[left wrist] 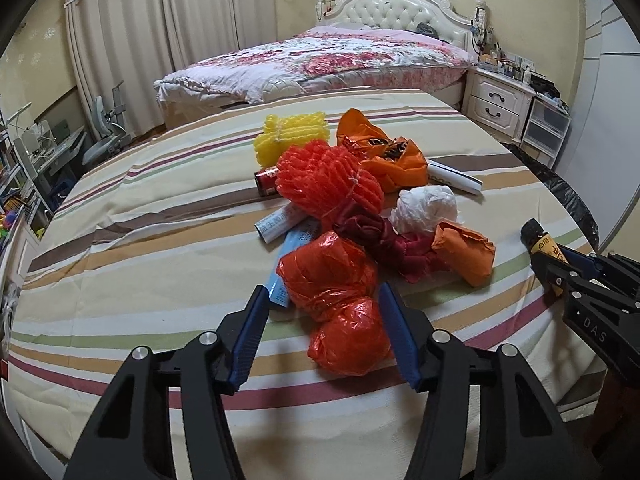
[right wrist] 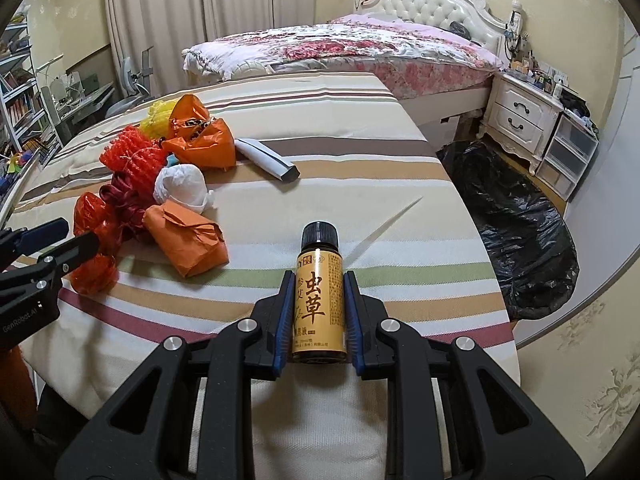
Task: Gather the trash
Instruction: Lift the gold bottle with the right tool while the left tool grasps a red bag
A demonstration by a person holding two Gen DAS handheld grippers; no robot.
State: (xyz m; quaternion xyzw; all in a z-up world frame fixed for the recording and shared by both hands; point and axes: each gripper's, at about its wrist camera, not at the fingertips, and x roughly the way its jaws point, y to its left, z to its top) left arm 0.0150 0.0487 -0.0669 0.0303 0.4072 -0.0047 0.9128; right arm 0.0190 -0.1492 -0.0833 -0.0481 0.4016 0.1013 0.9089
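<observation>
A pile of trash lies on the striped tablecloth (left wrist: 120, 208): a red plastic bag (left wrist: 336, 300), red foam netting (left wrist: 328, 184), yellow netting (left wrist: 288, 136), an orange bag (left wrist: 384, 152), a white wad (left wrist: 426, 204), an orange paper packet (left wrist: 464, 252). My left gripper (left wrist: 324, 300) is open, its fingers either side of the red plastic bag (right wrist: 92, 236). My right gripper (right wrist: 318, 280) is shut on a small yellow-labelled bottle (right wrist: 318, 296) with a black cap, held above the table; it also shows in the left wrist view (left wrist: 546, 246).
A black bin bag (right wrist: 516, 216) lies open on the floor to the right of the table. A rolled paper (right wrist: 266, 158) and a red can (left wrist: 266, 180) lie by the pile. A bed (left wrist: 320, 60) and nightstand (right wrist: 520, 120) stand behind.
</observation>
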